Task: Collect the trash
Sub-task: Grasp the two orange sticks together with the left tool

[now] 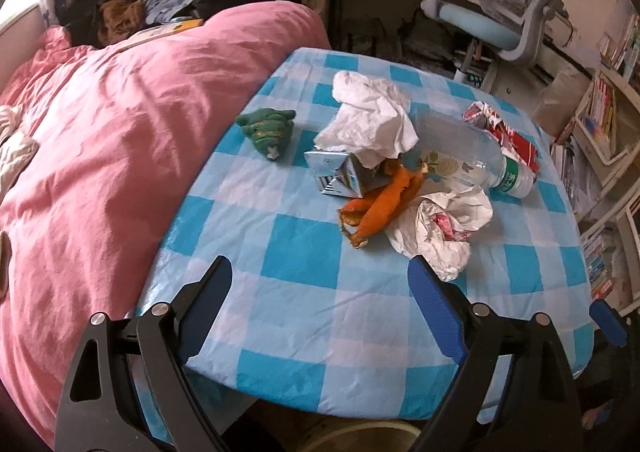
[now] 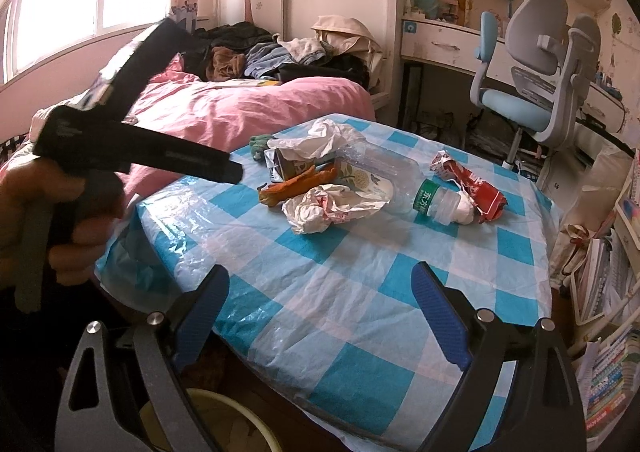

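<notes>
Both grippers' jaws wide open & empty, trash pile point(image 1: 400, 172) on checked table point(image 1: 280, 292) well ahead of them.

Light: I see daylight from the window point(image 2: 60, 4), blown out white.
Blur: the left gripper point(image 2: 192, 92) smears in the right wrist view.
Edges: fisheye bending, dark corners.

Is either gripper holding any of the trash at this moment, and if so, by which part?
Nothing is held. The left gripper and the right gripper are both open and empty above the near edge of the table, short of the trash pile.
</notes>
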Available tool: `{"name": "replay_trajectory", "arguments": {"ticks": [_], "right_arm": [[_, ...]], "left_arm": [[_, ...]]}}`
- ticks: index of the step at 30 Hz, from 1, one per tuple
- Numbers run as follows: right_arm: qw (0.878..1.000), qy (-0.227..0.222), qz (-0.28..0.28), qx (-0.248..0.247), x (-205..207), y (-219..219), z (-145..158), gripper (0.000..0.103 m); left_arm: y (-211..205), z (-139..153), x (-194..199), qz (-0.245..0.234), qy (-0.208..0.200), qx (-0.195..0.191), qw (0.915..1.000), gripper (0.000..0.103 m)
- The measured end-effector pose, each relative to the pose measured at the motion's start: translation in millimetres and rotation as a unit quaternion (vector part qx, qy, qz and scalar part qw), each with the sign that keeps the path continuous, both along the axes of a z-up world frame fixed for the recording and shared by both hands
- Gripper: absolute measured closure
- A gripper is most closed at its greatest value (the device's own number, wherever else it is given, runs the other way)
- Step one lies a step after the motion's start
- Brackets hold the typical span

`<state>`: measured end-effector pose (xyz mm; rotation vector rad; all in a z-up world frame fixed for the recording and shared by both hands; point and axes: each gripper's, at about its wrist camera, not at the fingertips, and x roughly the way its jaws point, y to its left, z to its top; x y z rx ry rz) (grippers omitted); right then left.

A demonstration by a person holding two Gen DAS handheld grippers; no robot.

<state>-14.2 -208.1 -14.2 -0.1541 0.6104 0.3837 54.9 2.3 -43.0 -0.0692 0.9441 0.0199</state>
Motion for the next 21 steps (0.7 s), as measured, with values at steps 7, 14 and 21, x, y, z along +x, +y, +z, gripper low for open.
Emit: {"name": "replay_trajectory", "arguments": {"ticks": [7, 14, 21], "right_arm": [[1.000, -0.002, 0.009, -0.005, 0, 2, 0, 0.015], [1.000, 0.001, 0.013, -0.008, 1, 2, 1, 0.015], [1.000, -0.002, 0.019, -0.018, -2, 5, 2, 0.015]], "left_arm": [[-14, -13, 32, -0.003, 0.011, 0.016, 0.9998, 0.017], [-21, -32, 70, -0.005, 0.023, 0.022, 0.9995, 0.017], [-35, -46, 86, -0.056, 0.037, -0.001, 0.9977, 0.066]]}}
